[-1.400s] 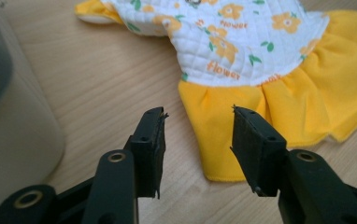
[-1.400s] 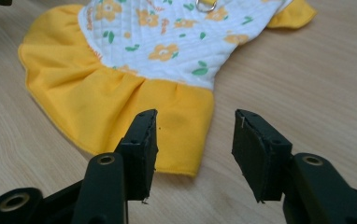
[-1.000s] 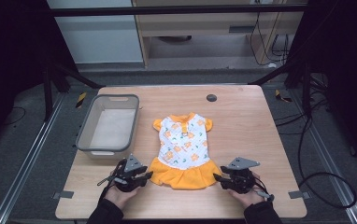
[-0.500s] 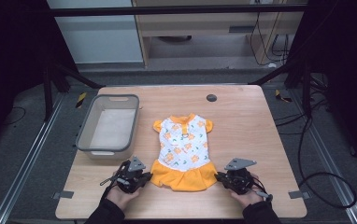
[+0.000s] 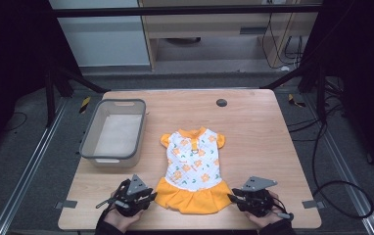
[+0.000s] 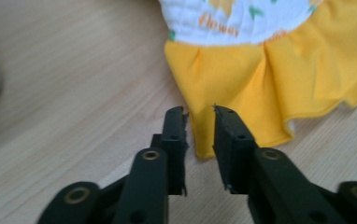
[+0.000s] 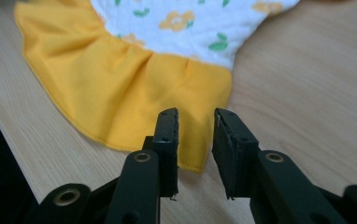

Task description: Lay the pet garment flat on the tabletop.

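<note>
Your left hand-held gripper (image 6: 200, 122) and right hand-held gripper (image 7: 194, 123) have just been opening; each stands slightly spread, a hem corner of the dress (image 5: 191, 169) between its jaws, unpinched. The dress lies flat on the bench (image 5: 268, 142). Pinch both corners evenly before lifting.

A light wooden table (image 5: 253, 122) carried everything. A small dress (image 5: 191, 169), white flowered top and orange frill, lay flat on it, the two corners of its hem sitting just ahead of the fingertips (image 6: 174, 123) on either side. Well beyond the left fingertips stood a grey bin (image 5: 91, 142), apparently empty. Far past the dress, near the table's far edge, sat a small dark round thing (image 5: 221, 102), perhaps a cap or a hole.
</note>
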